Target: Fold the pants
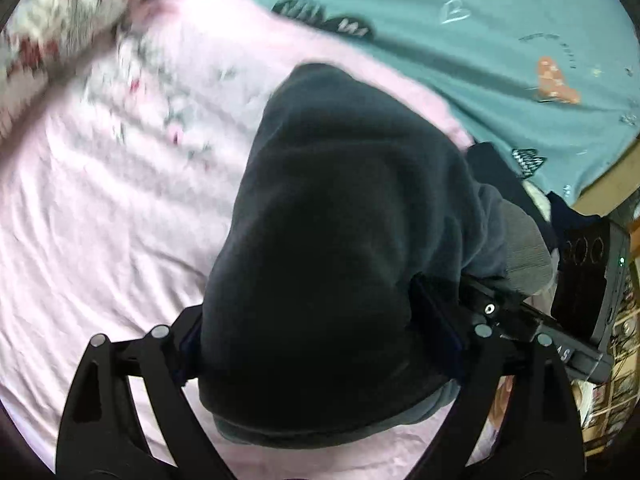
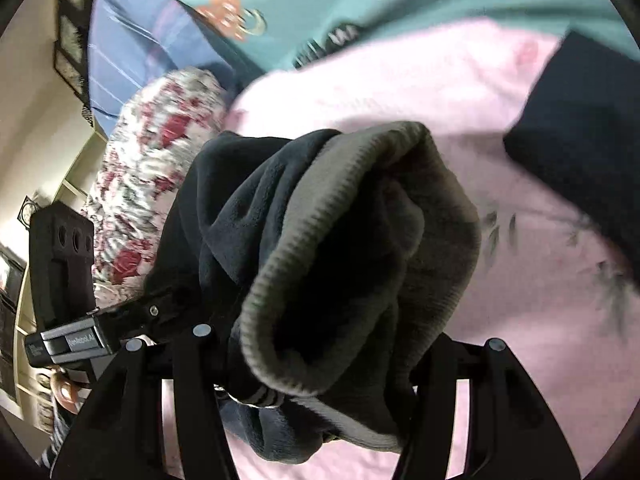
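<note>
Two hand-held grippers lift a pair of dark pants (image 1: 340,220) above a bed covered by a pale pink sheet (image 1: 100,220). The pants are navy fleece with a grey ribbed waistband (image 2: 360,240), bunched rather than flat.

In the left wrist view, the left gripper (image 1: 320,352) has dark cloth filling the whole gap between its black fingers, so it appears clenched on the pants. The cloth hangs forward in one broad fold, and its far edge reaches toward the line where the pink sheet meets a teal blanket (image 1: 480,20). The right gripper's black body sits just beside it, at the cloth's right edge.

In the right wrist view, the right gripper (image 2: 332,360) grasps the waistband end. The ribbed band curls into an open loop between its fingers, with fleece crumpled to its left. The left gripper (image 2: 64,280) shows at the left edge, close by.

A floral pillow (image 2: 160,160) in red, white and grey lies at the pink sheet's far left corner. A second dark piece of cloth (image 2: 580,140) lies on the sheet at the right; I cannot tell whether it belongs to the pants. The teal blanket, printed with small orange and white figures, covers the far part of the bed.

Open pink sheet spreads wide to the left of the hanging pants and in front of them. On the right, the bed's edge is near, with a wooden rim (image 1: 600,184) and cluttered shelves beyond.
</note>
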